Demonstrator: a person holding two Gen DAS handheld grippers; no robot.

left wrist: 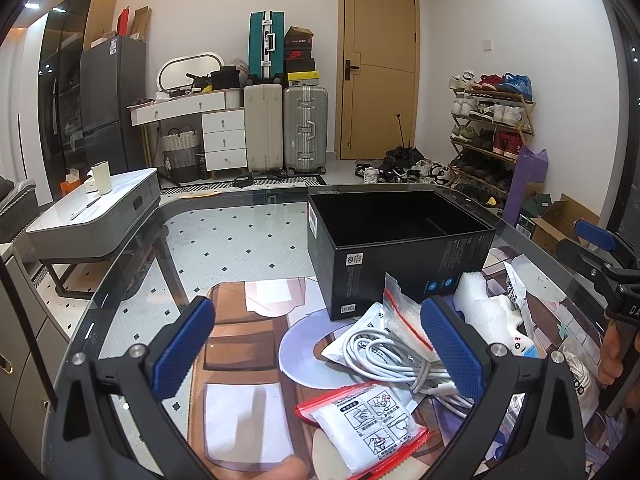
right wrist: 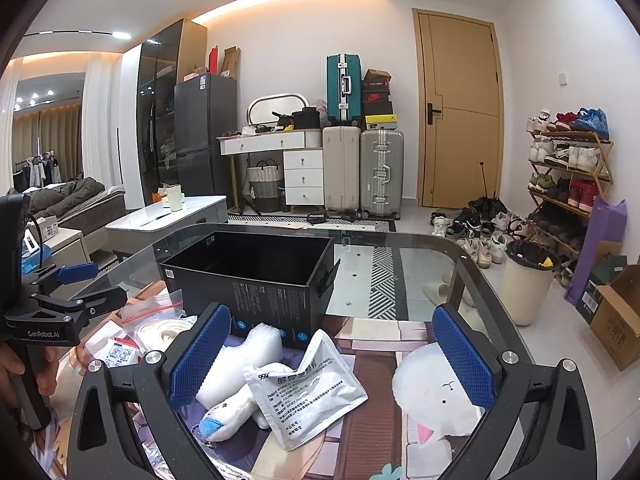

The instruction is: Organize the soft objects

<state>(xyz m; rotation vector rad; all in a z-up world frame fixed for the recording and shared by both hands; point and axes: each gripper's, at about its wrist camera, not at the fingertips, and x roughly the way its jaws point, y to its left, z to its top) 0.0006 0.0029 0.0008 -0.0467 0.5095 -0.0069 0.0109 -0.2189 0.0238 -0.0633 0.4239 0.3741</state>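
Suitcases, a shoe rack and a tan door fill the far wall, and nearer stands a glass-topped desk (left wrist: 132,280) with a cartoon mat under the pane. On it sits an open black cardboard box (left wrist: 400,236), apparently empty, stiff-walled and matte, its long axis running across the views.

The soft things lie heaped just in front of the box. Left tongs (left wrist: 320,352) are spread wide and hold nothing. Below and slightly right of them sit a coil of white cable (left wrist: 394,354), in a clear bag as far as can be told, and a red-sealed zip bag (left wrist: 370,420) with a printed white pack inside, its long axis slanting away to the right. Both are slick plastic, limp, likely to slide.

Right tongs (right wrist: 340,356) also gape wide, empty. Just below them, toward their left finger, lie a lump of white foam (right wrist: 240,356), a fuzzy white plush toy (right wrist: 236,410) with a blue end, and a flat silvery foil sachet (right wrist: 308,392) overlapping the plush.

By position, the right hand is nearer the plush and sachet, the left nearer the cable; either load would travel forward into the box.
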